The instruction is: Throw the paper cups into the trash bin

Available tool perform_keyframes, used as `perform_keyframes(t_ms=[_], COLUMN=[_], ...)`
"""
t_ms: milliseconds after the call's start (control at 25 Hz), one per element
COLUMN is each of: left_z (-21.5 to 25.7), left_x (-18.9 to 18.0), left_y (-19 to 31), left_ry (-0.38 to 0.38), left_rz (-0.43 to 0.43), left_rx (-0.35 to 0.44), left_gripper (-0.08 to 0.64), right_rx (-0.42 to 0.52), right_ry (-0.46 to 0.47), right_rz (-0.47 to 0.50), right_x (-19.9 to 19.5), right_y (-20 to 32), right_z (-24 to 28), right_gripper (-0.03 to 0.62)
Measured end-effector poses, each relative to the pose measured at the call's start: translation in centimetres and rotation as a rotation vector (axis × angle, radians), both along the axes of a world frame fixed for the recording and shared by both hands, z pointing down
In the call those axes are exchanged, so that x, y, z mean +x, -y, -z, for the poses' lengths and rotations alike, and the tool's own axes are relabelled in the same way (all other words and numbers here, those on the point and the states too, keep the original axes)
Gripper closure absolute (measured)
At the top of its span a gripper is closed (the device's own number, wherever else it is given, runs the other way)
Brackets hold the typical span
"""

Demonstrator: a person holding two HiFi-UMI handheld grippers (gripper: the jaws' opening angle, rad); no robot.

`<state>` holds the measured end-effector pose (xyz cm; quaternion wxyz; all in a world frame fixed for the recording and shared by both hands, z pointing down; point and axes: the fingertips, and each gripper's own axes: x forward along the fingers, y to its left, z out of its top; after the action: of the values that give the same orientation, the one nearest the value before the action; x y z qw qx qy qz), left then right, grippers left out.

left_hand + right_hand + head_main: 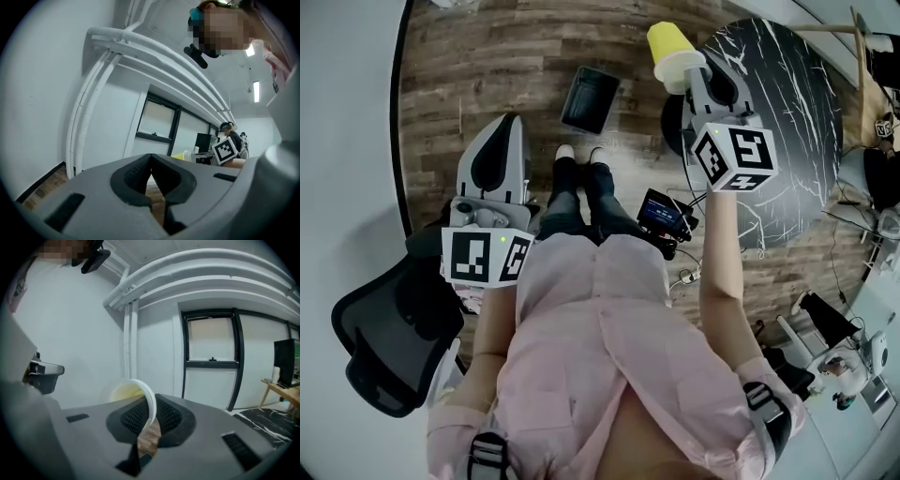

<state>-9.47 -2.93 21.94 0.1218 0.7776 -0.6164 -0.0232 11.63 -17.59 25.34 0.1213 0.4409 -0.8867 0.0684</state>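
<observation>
**Yellow cup pinched in your right gripper; bin on the floor ahead**

Your right gripper [151, 417] has its jaws almost together. The ribbed pads nip the wall of the yellow paper cup [125, 392] at its white rim. The cup's mouth faces back toward the gripper, and its inside shows pale yellow. In the head view the cup sticks out past the jaw tips with its base pointing away from you. It hangs in the air over the floor, beside the left edge of the table.

Your left gripper [151, 161] has its jaws closed tip to tip with nothing between them. It sits lower, on your left side.

The trash bin [589, 98] is dark and rectangular. It stands on the floor just beyond your shoes [577, 152], left of the cup and well apart from it. Its inside is too dark to tell what it holds.

The floor [469, 56] is wood plank. A round black table [797, 122] with white veining stands at the right, and a black office chair [380, 342] is at the near left. A white wall [347, 141] runs along the left. The right gripper view shows white pipes [129, 333] climbing that wall beside a black-framed window [211, 341].
</observation>
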Motion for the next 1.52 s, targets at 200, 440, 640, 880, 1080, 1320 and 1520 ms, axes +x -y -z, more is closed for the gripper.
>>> perform_keyframes(t_ms=[200,440,640,880,1080,1320,1520], left_z=[-1.0,-2.1,-3.5,-5.8,-7.8,-9.9,-11.9], left_x=[-0.3,-0.8,-0.8,-1.9,-2.9,-3.6,-4.0], left_y=[1.0,2.2,2.9,2.7,3.2,2.8,2.3], left_ry=[-0.006,-0.015,-0.008,-0.018,-0.040,-0.026,-0.033], left_rz=[0.004,0.006,0.019,0.055,0.085,0.099,0.120], left_rx=[-0.013,-0.015,-0.030,-0.066,-0.082,-0.116,-0.156], left_gripper=[0.546,0.546,0.546,0.546,0.546,0.546,0.546], right_rx=[-0.100,-0.123,-0.135,-0.289,-0.397,-0.466,-0.522], right_ry=[-0.021,-0.062,-0.096,-0.117,-0.143,-0.181,-0.195], right_rz=[0.011,0.087,0.101,0.057,0.021,0.014,-0.018], right_x=[-2.2,-5.7,-6.8,-6.9,-6.8,-7.0,-6.8], right_y=[0.8,3.7,6.1,4.1,2.4,0.5,-1.0], right_z=[-4.9,-7.2,-9.8,-18.3,-24.6,-29.2,-32.6], right_gripper=[0.548,0.548,0.548,0.548,0.548,0.548,0.548])
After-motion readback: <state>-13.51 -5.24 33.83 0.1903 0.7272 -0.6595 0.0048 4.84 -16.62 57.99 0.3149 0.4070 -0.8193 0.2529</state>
